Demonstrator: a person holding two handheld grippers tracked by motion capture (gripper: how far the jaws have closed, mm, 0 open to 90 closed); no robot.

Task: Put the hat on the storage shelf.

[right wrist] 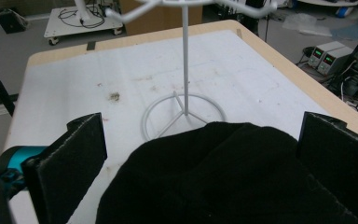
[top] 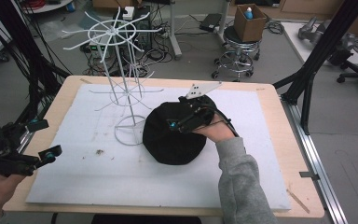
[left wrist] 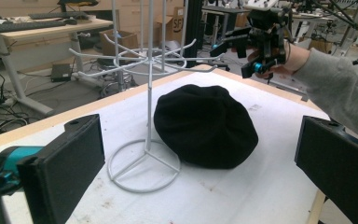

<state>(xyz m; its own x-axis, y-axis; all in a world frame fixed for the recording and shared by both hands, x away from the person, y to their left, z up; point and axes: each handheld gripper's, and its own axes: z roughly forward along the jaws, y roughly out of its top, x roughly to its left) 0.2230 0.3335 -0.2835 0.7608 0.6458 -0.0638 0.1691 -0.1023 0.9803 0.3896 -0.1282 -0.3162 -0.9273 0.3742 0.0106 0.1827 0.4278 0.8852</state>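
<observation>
The black hat (top: 175, 135) lies flat on the white mat (top: 261, 177), its edge just against the ring base of the white wire rack (top: 121, 84). The right gripper (top: 186, 122) hangs over the hat's far side from the rack, jaws spread wide and holding nothing; I'd say the reach for the hat is the step in hand, and the grasp itself is not yet made. Next it wants to drop lower and pinch a fold of fabric, then lift toward one of the rack's hooks. The left gripper (top: 39, 142) waits well away from the rack, open and empty too. The left gripper view shows the right gripper (left wrist: 256, 44) plainly above the hat (left wrist: 205, 123), clear of the cloth, which the high view cannot settle; the right gripper view shows the hat (right wrist: 233, 177) lying between its jaws.
</observation>
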